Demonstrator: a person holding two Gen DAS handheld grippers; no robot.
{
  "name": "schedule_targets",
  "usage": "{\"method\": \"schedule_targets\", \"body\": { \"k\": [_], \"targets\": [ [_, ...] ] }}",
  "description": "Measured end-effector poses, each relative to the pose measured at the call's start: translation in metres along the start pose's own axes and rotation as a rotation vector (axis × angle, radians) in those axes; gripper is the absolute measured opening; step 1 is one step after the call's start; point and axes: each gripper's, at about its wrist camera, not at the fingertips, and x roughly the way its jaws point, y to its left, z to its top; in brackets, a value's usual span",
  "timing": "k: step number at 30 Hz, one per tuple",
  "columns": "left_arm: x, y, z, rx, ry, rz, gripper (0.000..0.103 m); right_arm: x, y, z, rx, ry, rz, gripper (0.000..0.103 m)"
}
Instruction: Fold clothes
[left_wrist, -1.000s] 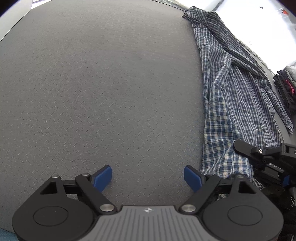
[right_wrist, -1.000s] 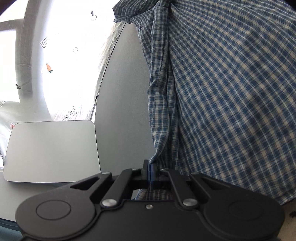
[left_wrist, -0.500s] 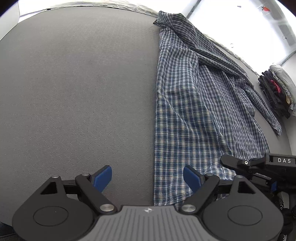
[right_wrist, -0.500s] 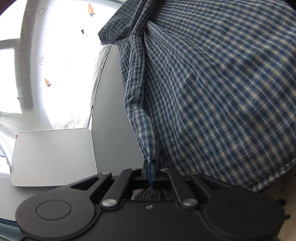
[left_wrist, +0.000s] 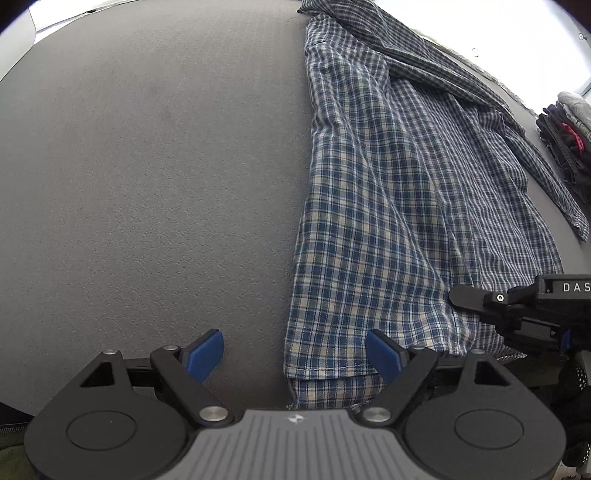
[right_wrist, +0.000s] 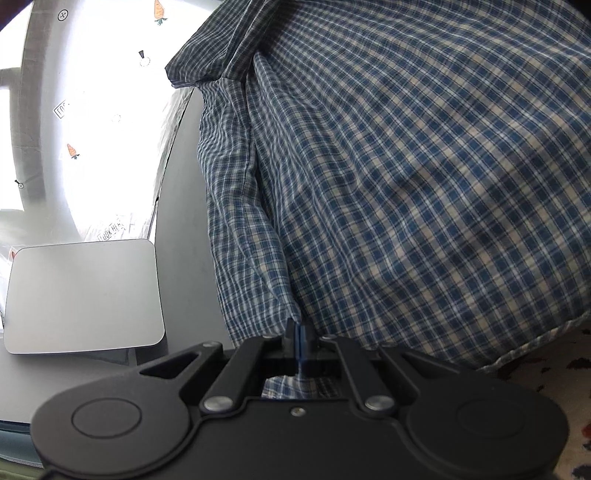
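Observation:
A blue and white plaid shirt (left_wrist: 399, 192) lies spread on the dark grey table (left_wrist: 147, 177), its hem near the front edge. My left gripper (left_wrist: 295, 350) is open, its blue pads straddling the shirt's near left corner just above the cloth. My right gripper (right_wrist: 299, 343) is shut on a fold of the plaid shirt (right_wrist: 424, 177) at its hem edge; it also shows at the right in the left wrist view (left_wrist: 517, 310).
A pile of dark clothes (left_wrist: 565, 136) sits at the table's far right. A grey square stool top (right_wrist: 81, 295) stands beside the table. A patterned carpet (right_wrist: 554, 373) lies below the table edge.
The shirt has been drawn left across the table, and its hem now lies between my left gripper's open fingers. The right gripper has stayed shut on the cloth.

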Motion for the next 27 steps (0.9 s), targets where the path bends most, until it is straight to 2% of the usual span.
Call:
{"method": "schedule_targets", "body": {
  "k": [3,7,9,14,19,27],
  "targets": [
    [0.003,-0.007,-0.001,0.03,0.014,0.037,0.085,0.004,0.0,0.003,-0.01,0.034,-0.041,0.005],
    [0.005,-0.013,0.0,0.056,0.023,0.078,0.085,0.003,0.005,0.012,-0.022,0.045,-0.055,0.012],
    [0.003,-0.011,0.003,0.039,0.003,0.078,0.085,-0.001,0.009,0.018,-0.029,0.032,-0.053,0.021],
    [-0.005,-0.008,0.02,-0.027,-0.073,0.076,0.085,-0.017,0.011,0.038,-0.007,-0.046,-0.011,0.022],
    [-0.006,-0.009,0.048,-0.084,-0.134,0.09,0.085,-0.025,0.002,0.069,0.055,-0.105,0.011,0.022],
    [0.005,-0.017,0.13,-0.133,-0.21,0.093,0.085,-0.027,0.0,0.149,0.078,-0.234,0.003,0.022]
  ]
}}
